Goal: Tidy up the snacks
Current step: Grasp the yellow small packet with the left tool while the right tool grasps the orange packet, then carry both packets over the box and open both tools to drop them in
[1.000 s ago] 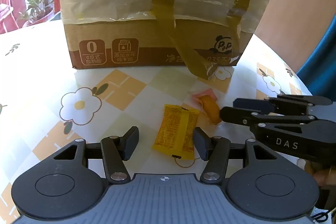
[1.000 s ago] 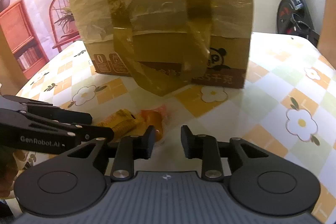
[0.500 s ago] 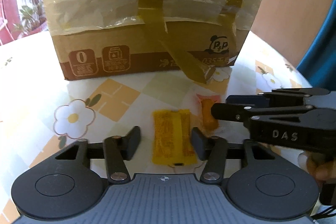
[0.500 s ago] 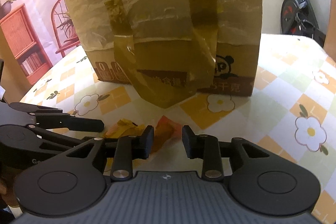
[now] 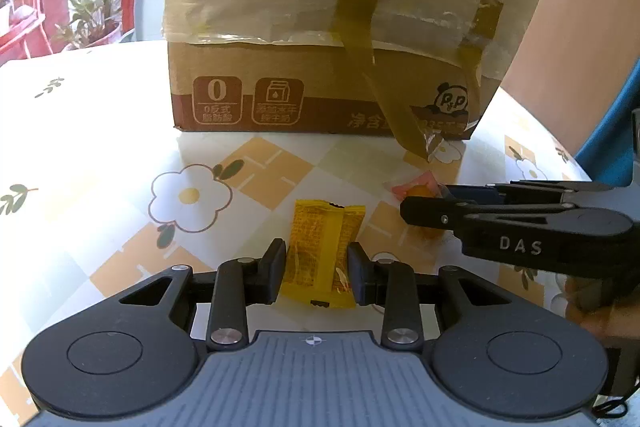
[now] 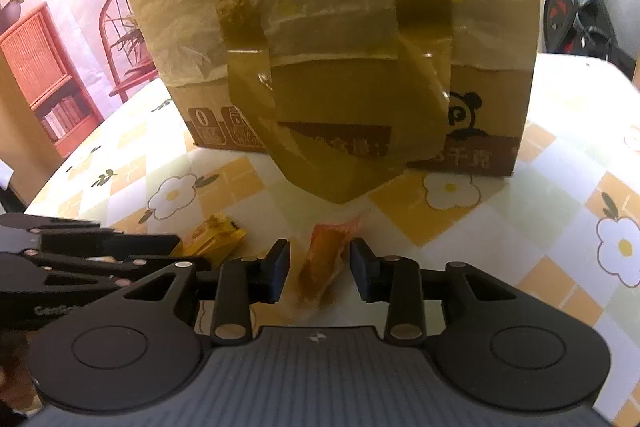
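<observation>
Claws both open — left claw [image 5: 317,269] straddles the yellow packet [image 5: 324,251]; right claw [image 6: 319,269], at its 3 o'clock, straddles the orange snack [image 6: 324,259].

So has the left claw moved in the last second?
Yes. The left claw has moved forward: the yellow snack packet, earlier ahead of its tips, now sits between its fingers, while the cardboard box looms larger.

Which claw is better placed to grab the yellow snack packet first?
Left. The left claw already straddles the yellow packet, jaws close either side. The right claw brackets the orange snack.
</observation>
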The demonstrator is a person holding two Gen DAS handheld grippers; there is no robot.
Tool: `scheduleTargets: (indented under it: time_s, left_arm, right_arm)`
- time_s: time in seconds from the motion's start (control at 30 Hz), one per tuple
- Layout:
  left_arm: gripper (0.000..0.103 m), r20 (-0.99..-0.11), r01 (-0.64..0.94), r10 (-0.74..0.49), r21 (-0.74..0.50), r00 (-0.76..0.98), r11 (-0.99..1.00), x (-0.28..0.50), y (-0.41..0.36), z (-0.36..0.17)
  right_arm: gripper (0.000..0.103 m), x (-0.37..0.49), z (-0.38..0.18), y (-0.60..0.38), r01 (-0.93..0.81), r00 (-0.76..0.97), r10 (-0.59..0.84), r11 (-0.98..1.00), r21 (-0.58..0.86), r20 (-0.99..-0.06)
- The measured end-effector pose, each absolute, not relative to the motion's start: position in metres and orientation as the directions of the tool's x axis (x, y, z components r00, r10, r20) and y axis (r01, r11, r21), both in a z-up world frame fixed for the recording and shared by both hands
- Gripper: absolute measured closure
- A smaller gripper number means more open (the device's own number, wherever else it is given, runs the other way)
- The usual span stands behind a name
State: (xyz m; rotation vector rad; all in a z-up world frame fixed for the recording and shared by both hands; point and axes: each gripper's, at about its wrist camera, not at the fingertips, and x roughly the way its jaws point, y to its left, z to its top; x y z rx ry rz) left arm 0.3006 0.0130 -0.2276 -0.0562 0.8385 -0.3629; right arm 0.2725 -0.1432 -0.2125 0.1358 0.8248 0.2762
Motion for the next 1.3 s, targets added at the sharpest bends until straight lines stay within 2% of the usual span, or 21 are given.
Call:
scheduleTargets:
  time_s: [0.13,0.47,0.77,0.97,1.3]
  left_arm:
    - [0.068,-0.709,0.281,-0.356,-0.227,0.609,0.933,0.301,0.017,-0.228]
    - [0.067,-0.698,0.282,-0.34,-0.202,0.631,0.938,0.297,0.014,-0.23]
    - [0.07,-0.685,0.263,-0.328,-0.201,0.651,0.944,0.295,0.021,-0.218]
    - [0.07,-0.588,0.317,-0.362,-0.184,0.723,0.931,0.288,0.028,-0.169]
    - [0.07,-0.354,0.423,-0.447,-0.147,0.822,0.894,0.311,0.026,-0.053]
  right_arm:
    - [0.081,0.265,-0.214,-0.14,-0.192,0.673,0.26,0.965,0.177,-0.693]
    - [0.082,0.228,-0.22,-0.156,-0.186,0.717,0.285,0.958,0.22,-0.636]
    - [0.083,0.227,-0.216,-0.158,-0.188,0.712,0.296,0.954,0.233,-0.637]
    - [0.083,0.223,-0.184,-0.164,-0.201,0.768,0.296,0.953,0.226,-0.568]
    - [0.083,0.242,-0.078,-0.178,-0.246,0.9,0.289,0.954,0.169,-0.325]
